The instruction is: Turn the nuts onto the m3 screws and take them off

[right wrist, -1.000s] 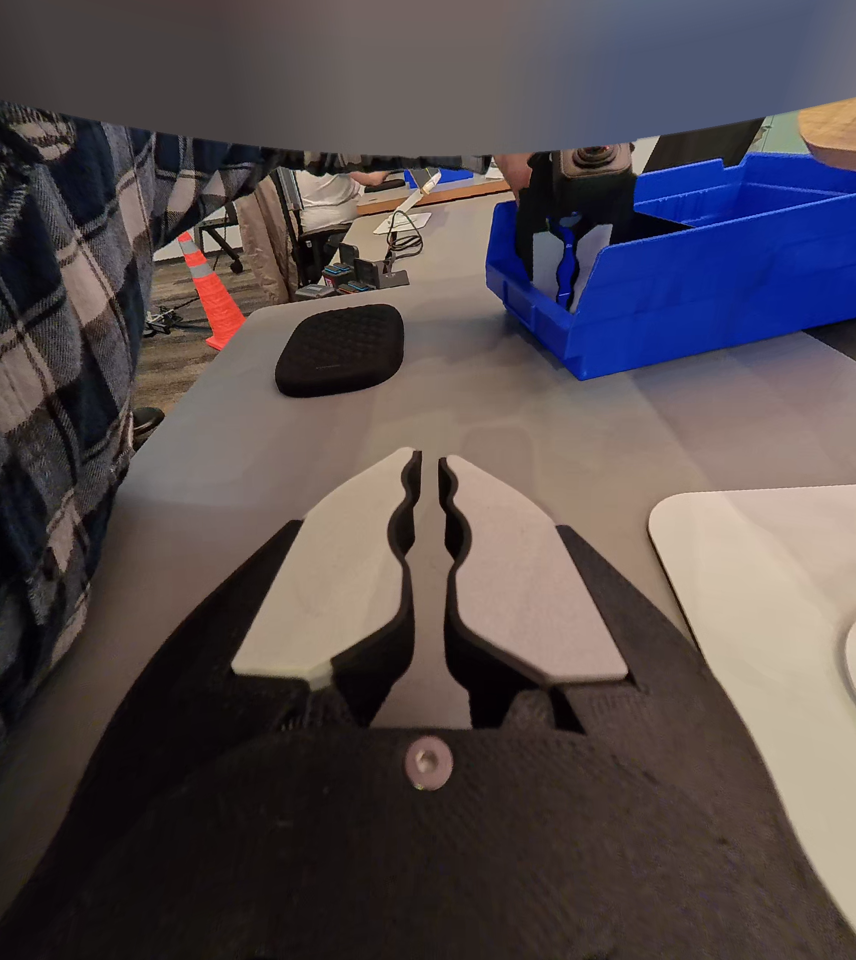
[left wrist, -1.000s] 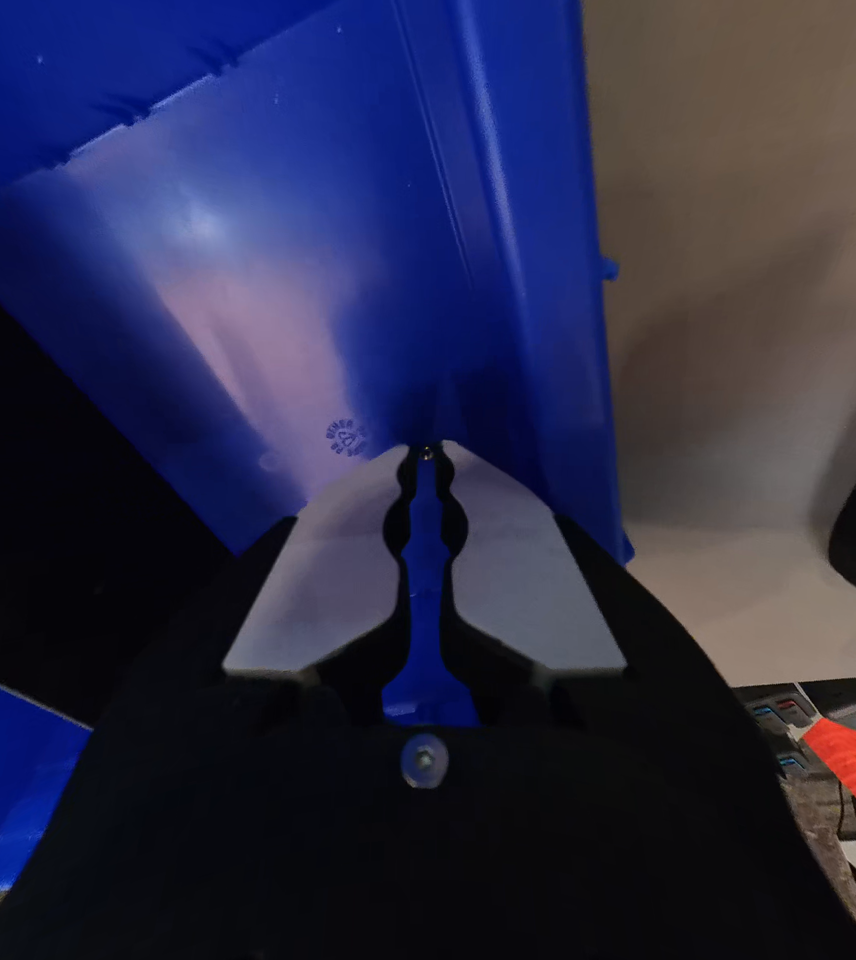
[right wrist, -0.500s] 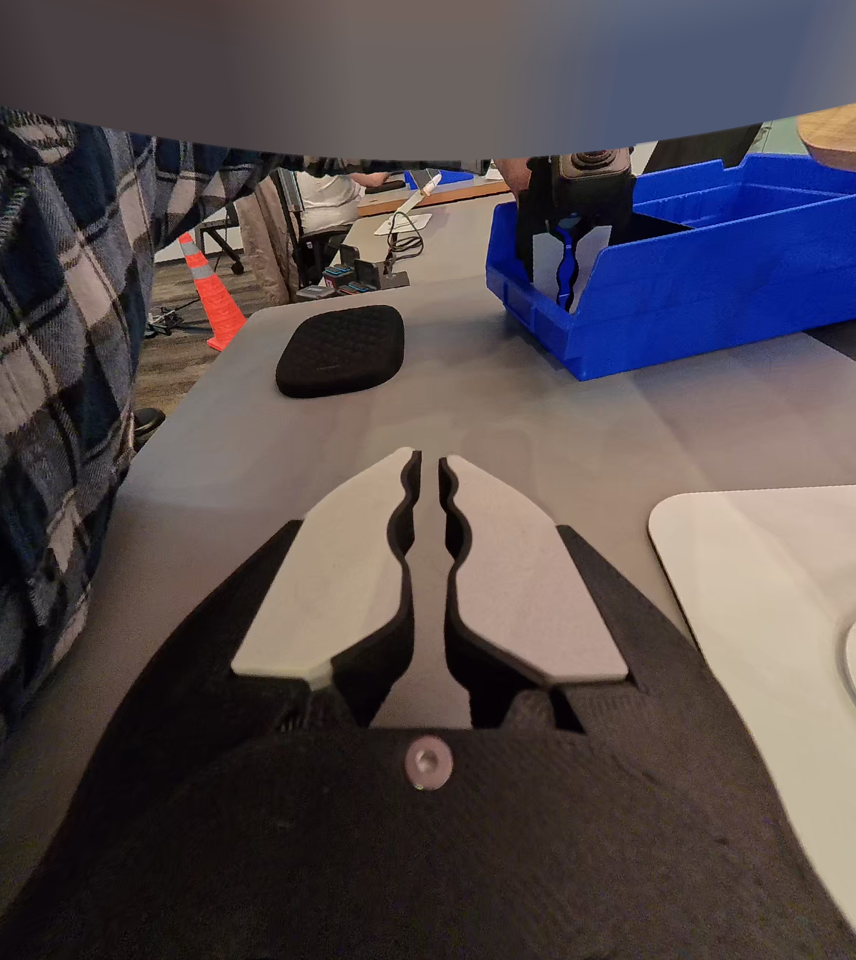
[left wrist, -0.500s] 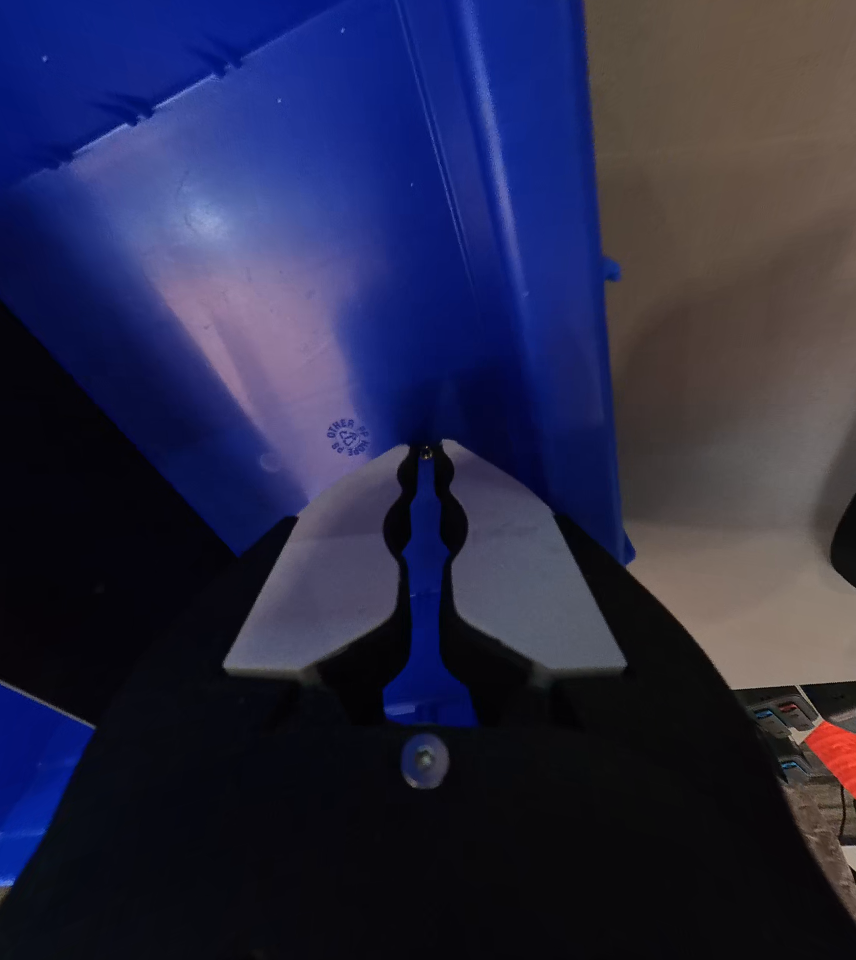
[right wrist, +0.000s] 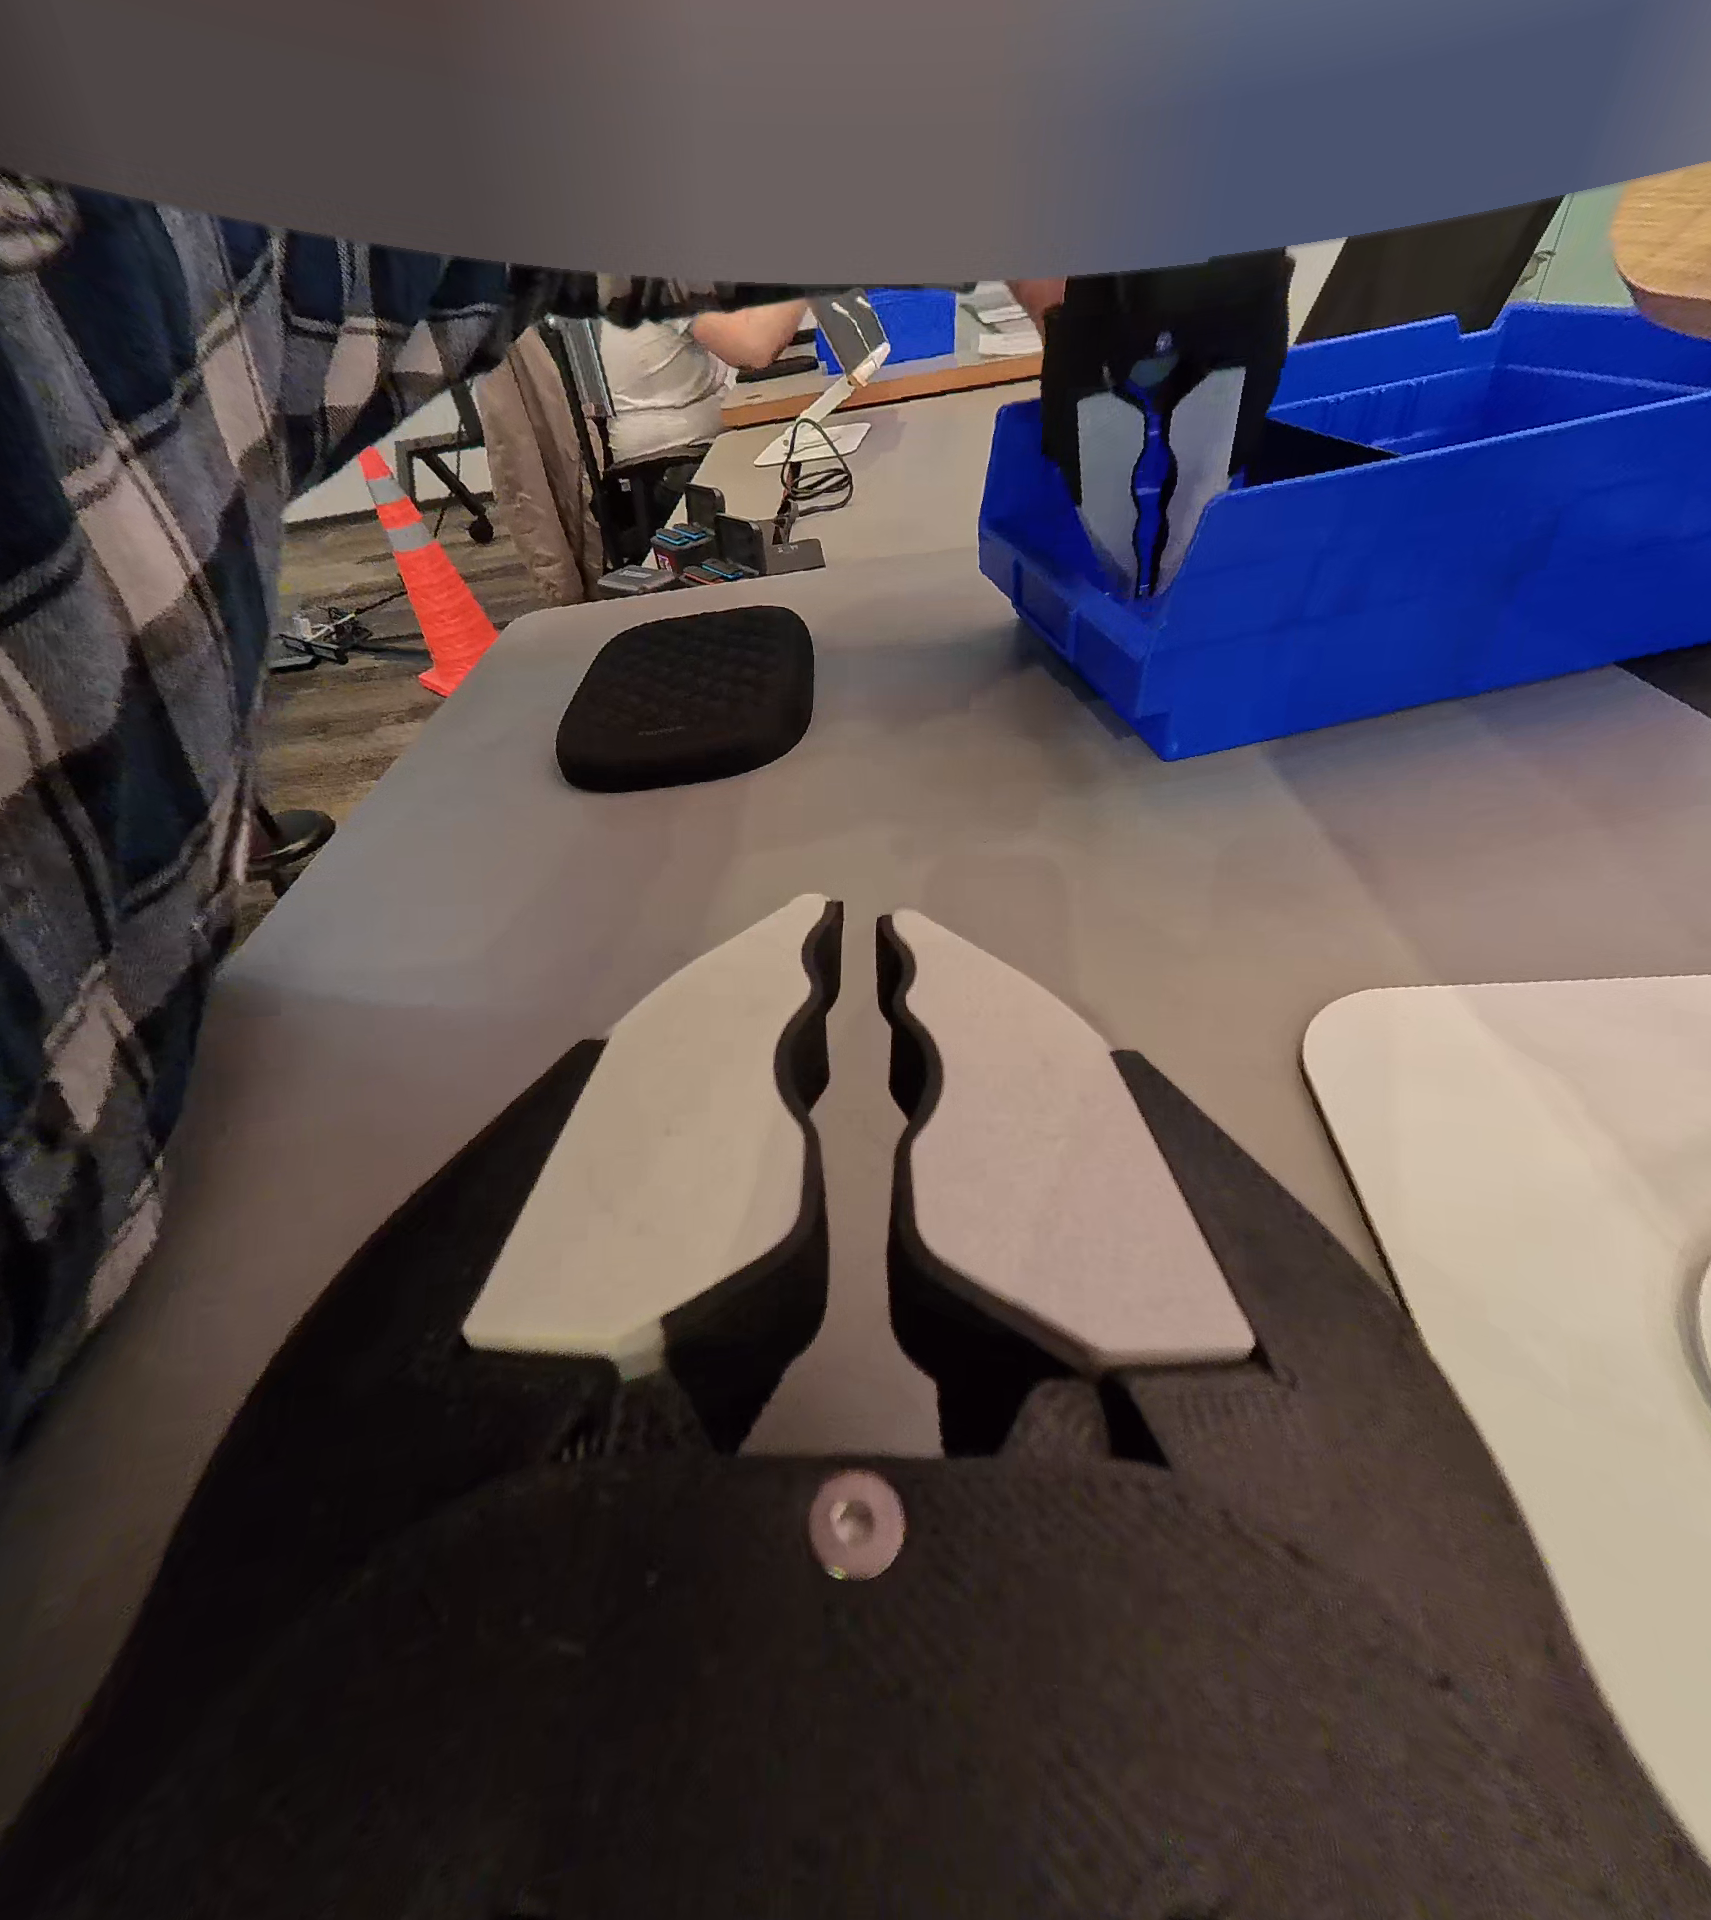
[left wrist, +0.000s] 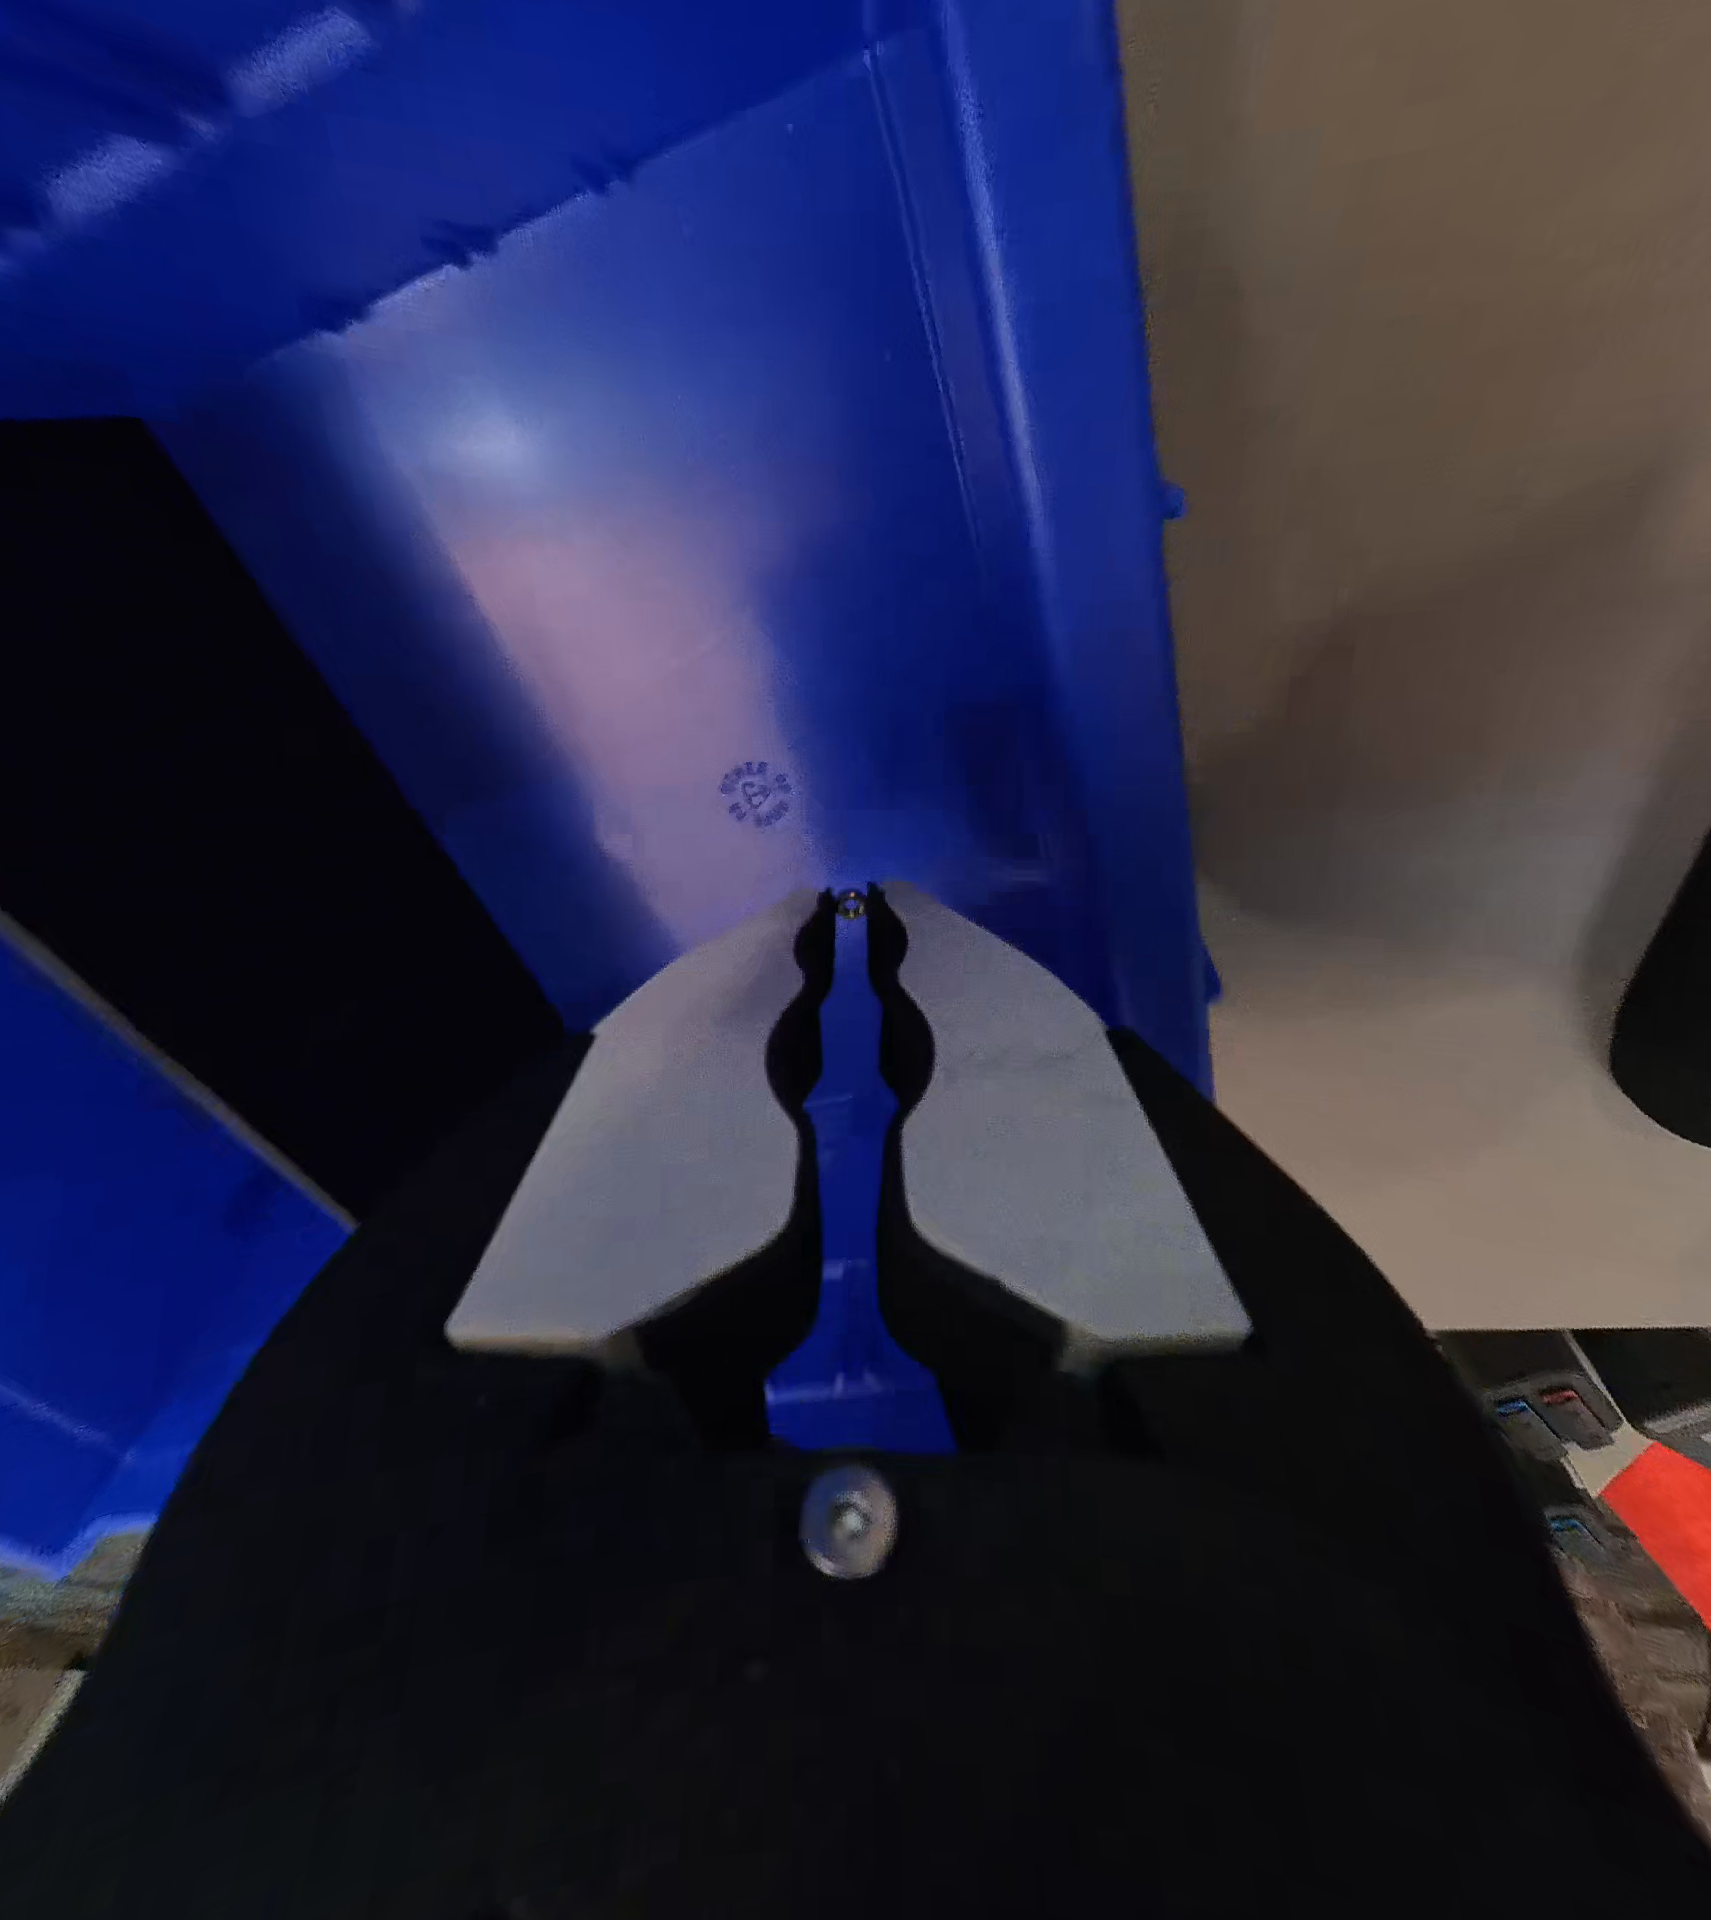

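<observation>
The grey desk (right wrist: 934, 831) carries everything and runs ahead of the right hand-held gripper (right wrist: 859, 914), which hovers low over bare desk surface with its jaws nearly closed, a narrow slot between the pads and nothing in it. Ahead and to the right of that gripper stands a blue plastic bin (right wrist: 1453, 613), open on top, with a black divider inside it (right wrist: 1318, 452). The left hand-held gripper (right wrist: 1147, 582) reaches down into the near-left end of the bin. To the right of the right gripper lies a white mat (right wrist: 1516, 1143) with a white rounded piece on it at the picture edge. Ahead and to the left sits a black quilted pad (right wrist: 687, 694), well apart from both grippers. A person's plaid sleeve (right wrist: 51, 675) fills the far left. Beyond the desk edge stands an orange cone (right wrist: 435, 592) on the floor. In the left wrist view the left hand-held gripper (left wrist: 851, 906) points at the blue bin floor (left wrist: 622, 623), its tips closed on a very small dark ring-shaped part (left wrist: 850, 907), both pads against its sides; what the part is cannot be told.
</observation>
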{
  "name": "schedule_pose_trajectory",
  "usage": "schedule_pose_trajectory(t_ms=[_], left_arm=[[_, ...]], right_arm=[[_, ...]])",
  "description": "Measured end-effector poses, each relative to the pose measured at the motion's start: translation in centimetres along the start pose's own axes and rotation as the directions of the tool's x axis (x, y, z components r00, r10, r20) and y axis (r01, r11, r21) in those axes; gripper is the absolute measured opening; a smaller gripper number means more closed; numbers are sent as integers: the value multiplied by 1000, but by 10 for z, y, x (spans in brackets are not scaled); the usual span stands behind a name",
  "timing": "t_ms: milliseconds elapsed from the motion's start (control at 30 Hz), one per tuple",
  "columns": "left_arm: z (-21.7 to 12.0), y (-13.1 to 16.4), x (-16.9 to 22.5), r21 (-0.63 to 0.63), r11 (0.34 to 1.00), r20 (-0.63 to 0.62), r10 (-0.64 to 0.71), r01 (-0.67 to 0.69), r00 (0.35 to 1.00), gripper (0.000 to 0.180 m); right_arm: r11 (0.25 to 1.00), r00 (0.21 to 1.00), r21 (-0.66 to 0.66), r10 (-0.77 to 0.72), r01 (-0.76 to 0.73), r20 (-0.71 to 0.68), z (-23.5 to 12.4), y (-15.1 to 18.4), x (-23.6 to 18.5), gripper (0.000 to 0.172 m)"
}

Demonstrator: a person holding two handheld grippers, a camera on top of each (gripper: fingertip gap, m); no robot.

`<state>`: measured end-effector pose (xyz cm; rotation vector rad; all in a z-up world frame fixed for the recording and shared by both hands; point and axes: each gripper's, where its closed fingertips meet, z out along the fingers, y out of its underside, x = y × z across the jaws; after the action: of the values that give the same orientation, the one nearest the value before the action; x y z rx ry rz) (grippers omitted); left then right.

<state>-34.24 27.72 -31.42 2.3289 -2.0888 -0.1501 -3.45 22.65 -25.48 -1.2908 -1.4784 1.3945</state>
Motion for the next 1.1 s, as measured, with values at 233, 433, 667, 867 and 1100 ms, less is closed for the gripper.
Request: schedule_pose_trajectory(t_ms=[233,433,667,867,1100], left_arm=[[-73,-32,20,-10,999,55,34,-34,998,5],[-98,-117,68,52,987,74,147,-151,986,5],[-63,-250,106,166,939,94,289,-301,953,5],[-18,-323,116,216,917,33,336,-335,941,5],[1,-336,115,163,922,20,353,-352,935,9]], right_arm=[[1000,1000,-2,-3,3,13,0,0,-3,6],[998,1000,53,23,-23,-1,-14,-12,2,6],[999,997,32,16,-13,-73,-60,-3,-7,7],[1000,995,-6,-13,13,-98,-82,7,-14,6],[1000,994,-1,-17,17,-105,-86,4,-14,6]])
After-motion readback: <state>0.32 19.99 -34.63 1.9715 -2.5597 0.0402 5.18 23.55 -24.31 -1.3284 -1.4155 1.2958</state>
